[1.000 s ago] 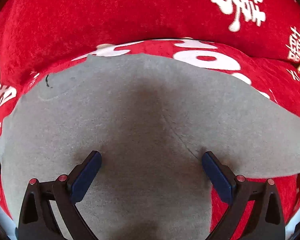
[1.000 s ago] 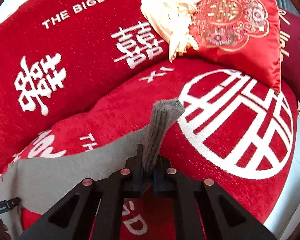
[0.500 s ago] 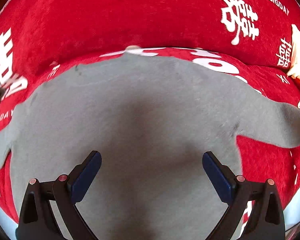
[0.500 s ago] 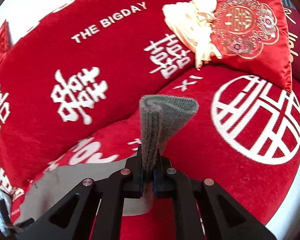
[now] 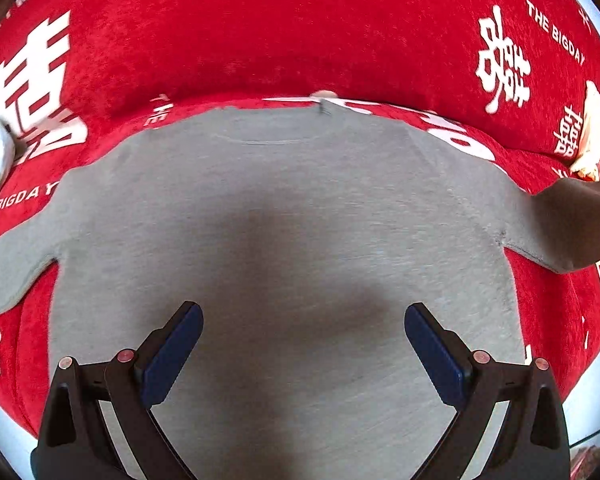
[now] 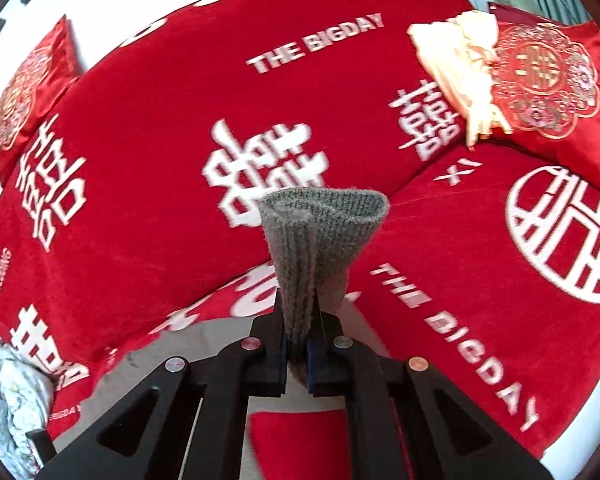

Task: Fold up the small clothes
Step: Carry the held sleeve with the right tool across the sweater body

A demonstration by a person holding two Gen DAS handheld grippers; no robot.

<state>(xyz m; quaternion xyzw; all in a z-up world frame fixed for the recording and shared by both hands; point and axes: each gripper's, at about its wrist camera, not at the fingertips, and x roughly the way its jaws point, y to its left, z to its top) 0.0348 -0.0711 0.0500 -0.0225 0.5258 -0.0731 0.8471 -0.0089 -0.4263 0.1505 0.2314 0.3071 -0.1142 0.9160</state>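
Red sofa cover (image 5: 260, 32) with white lettering fills both of your views, seat and backrest alike. Spread flat across the seat lies the grey sweater (image 5: 284, 216), neckline toward the backrest, one sleeve trailing off to the left edge of your left wrist view and the other stretched up and away at the right. Your left gripper (image 5: 302, 344) hangs over the sweater's lower body with its blue pads spread wide, nothing between them. Your right gripper (image 6: 298, 348) is pressed together on the ribbed cuff (image 6: 320, 232) of that right sleeve, and the cuff stands up past the fingertips, raised off the seat. A red embroidered cushion (image 6: 552, 80) leans in the far right corner with cream fabric (image 6: 456, 60) bunched against it. A pale patterned cloth (image 6: 12, 392) sits crumpled at the left. No container shows in either view.
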